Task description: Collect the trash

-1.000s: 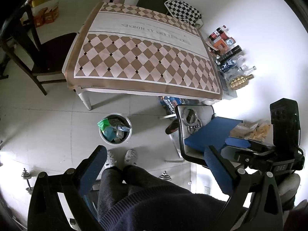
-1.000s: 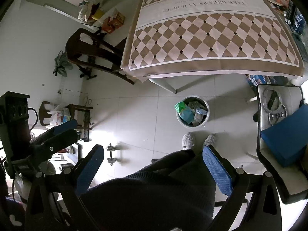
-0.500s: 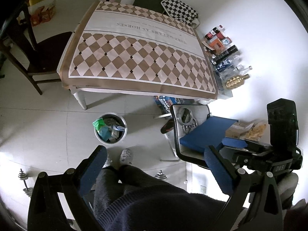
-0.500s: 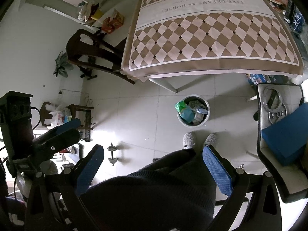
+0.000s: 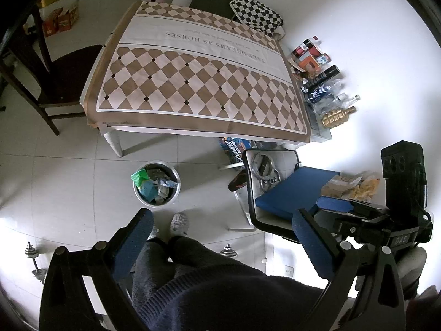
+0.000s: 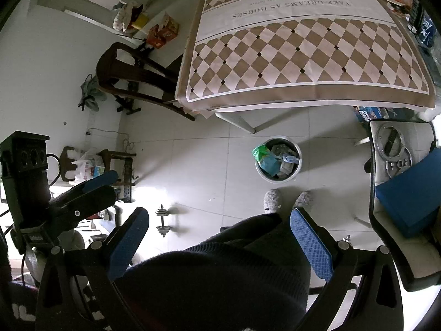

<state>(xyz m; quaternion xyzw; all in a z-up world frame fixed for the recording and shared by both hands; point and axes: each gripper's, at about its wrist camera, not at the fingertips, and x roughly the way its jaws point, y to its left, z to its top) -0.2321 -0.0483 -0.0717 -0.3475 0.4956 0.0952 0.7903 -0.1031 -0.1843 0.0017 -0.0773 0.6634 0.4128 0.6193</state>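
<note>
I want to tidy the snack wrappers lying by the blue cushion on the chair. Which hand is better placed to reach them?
Probably the right. The right tool already points at the wrappers beside the blue cushion, open and empty. The left tool hangs over the legs, nearer the trash bin.

The person's dark-clothed legs [image 5: 193, 270] hide the floor beneath them and part of both grey slippers [image 5: 179, 222]; the contents of the trash bin [image 5: 156, 183] are too small and jumbled to name beyond a green bag [image 5: 140, 176] and a blue packet; labels on the bottles and boxes [image 5: 319, 82] by the wall are blurred and unreadable; the dark chair [image 5: 55, 77] is cut off by the frame's black edge; in the right wrist view the blue cushion [image 6: 410, 193] runs out of frame; items heaped by the door [image 6: 129, 16] cannot be identified.
</note>
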